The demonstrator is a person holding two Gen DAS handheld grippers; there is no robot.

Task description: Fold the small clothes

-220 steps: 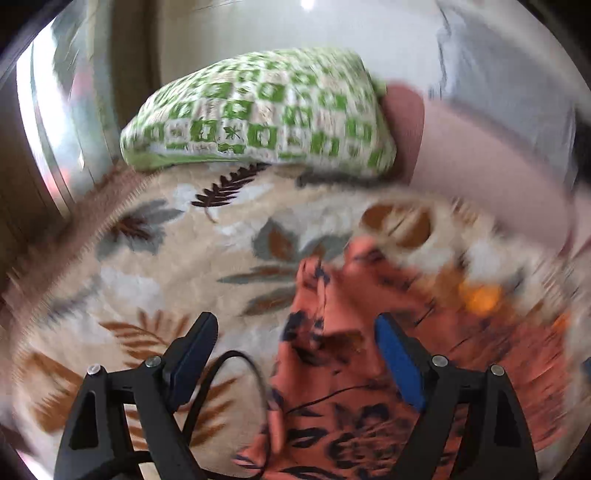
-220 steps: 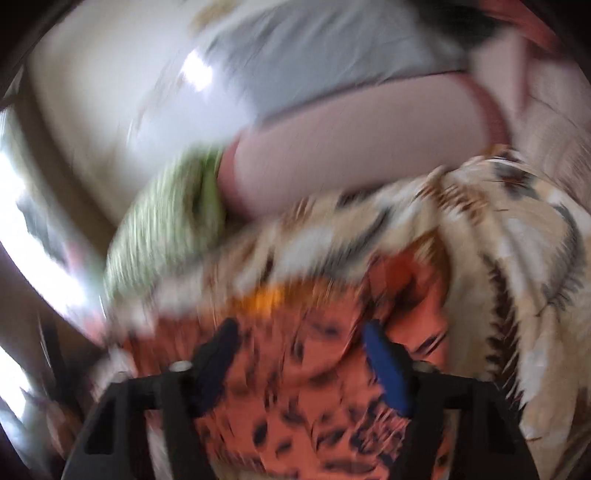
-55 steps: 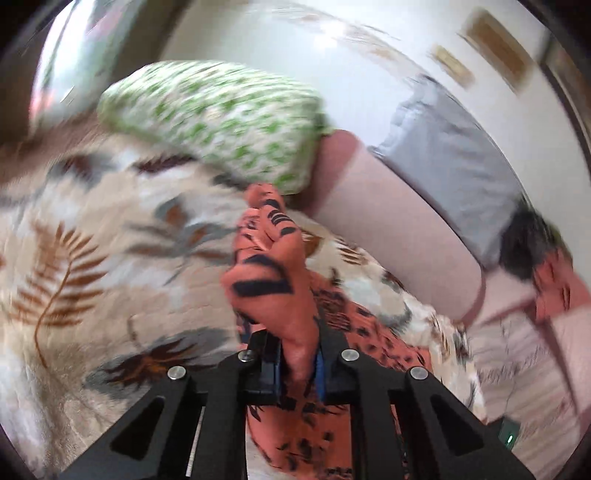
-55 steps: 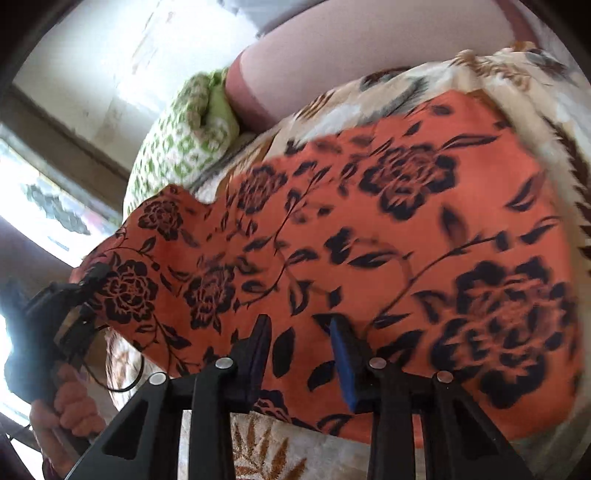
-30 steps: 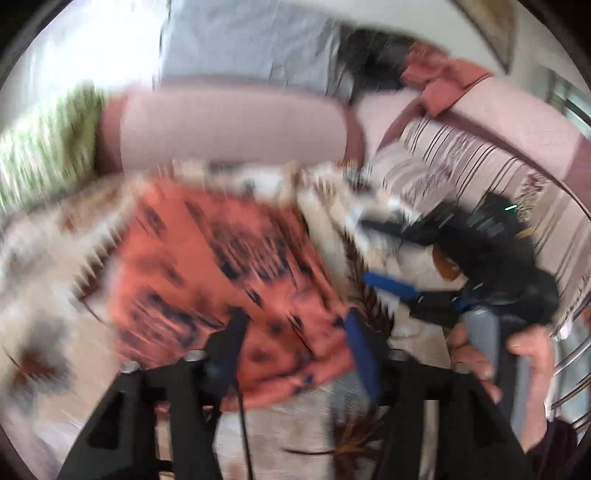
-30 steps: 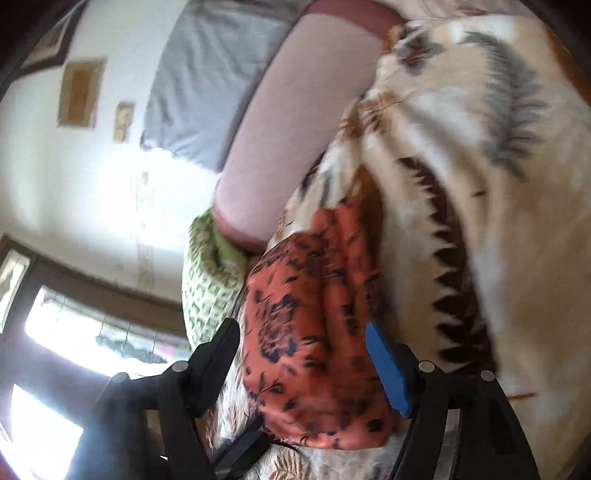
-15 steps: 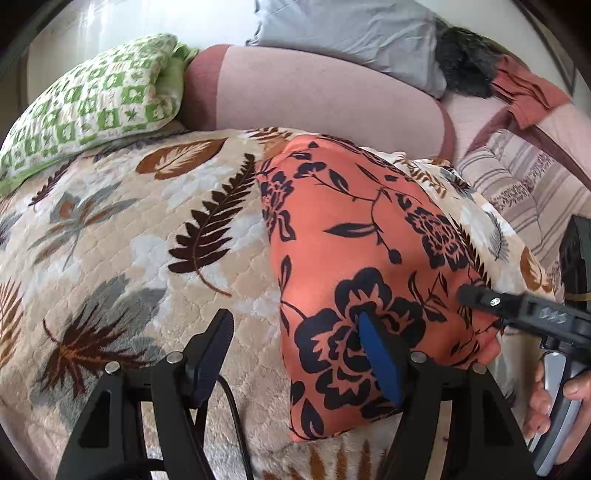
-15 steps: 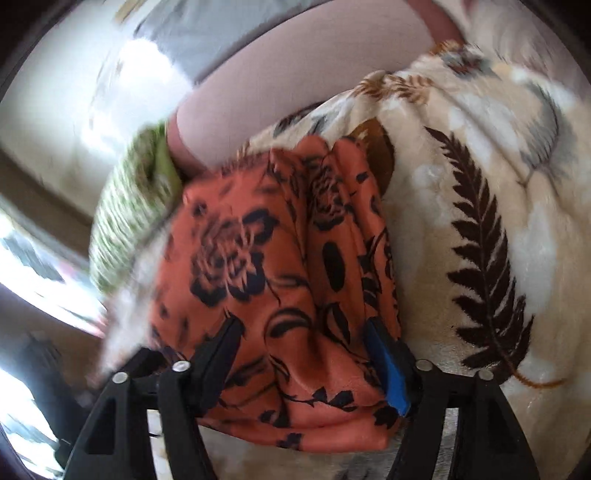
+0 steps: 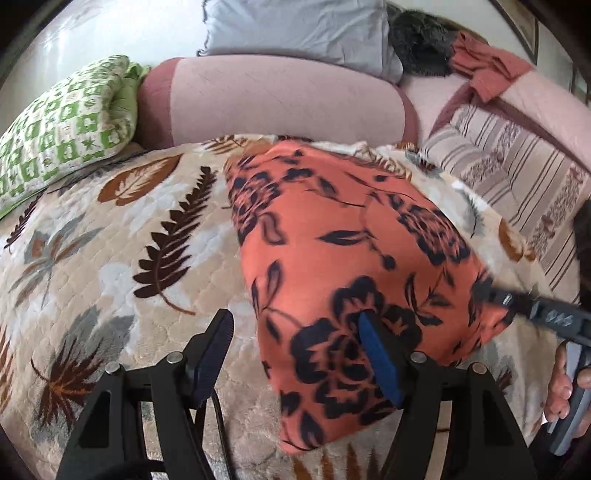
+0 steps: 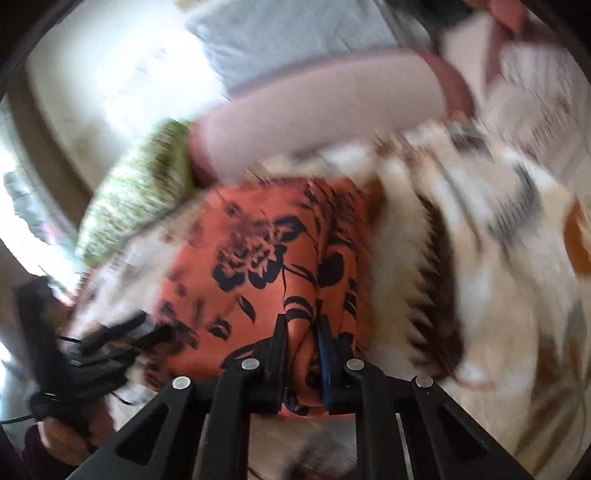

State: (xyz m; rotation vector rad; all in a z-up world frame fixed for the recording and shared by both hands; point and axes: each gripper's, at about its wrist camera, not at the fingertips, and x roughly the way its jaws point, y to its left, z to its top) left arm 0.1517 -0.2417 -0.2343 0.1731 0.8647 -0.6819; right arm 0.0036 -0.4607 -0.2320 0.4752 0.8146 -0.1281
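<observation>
An orange garment with black flowers (image 9: pixel 332 240) lies folded on a leaf-print blanket (image 9: pixel 110 240). My left gripper (image 9: pixel 293 325) stands open over the garment's near left corner. Its blue right finger (image 9: pixel 373 343) sits over the cloth and its left finger (image 9: pixel 214 339) over bare blanket. In the left wrist view my right gripper (image 9: pixel 493 293) grips the garment's near right corner. The blurred right wrist view shows my right gripper (image 10: pixel 301 325) shut on a pinched fold of the garment (image 10: pixel 258 258), and my left gripper (image 10: pixel 122 332) at the lower left.
A green patterned pillow (image 9: pixel 62 133), a pink bolster (image 9: pixel 273 99) and a grey pillow (image 9: pixel 295 29) line the back. A striped cushion (image 9: pixel 517 166) lies to the right. A person's hand (image 9: pixel 561 391) holds the right gripper's handle.
My right gripper's jaws closed from wide open onto the garment's near edge. My left gripper, which let go of the cloth earlier, came lower and nearer to the near left corner.
</observation>
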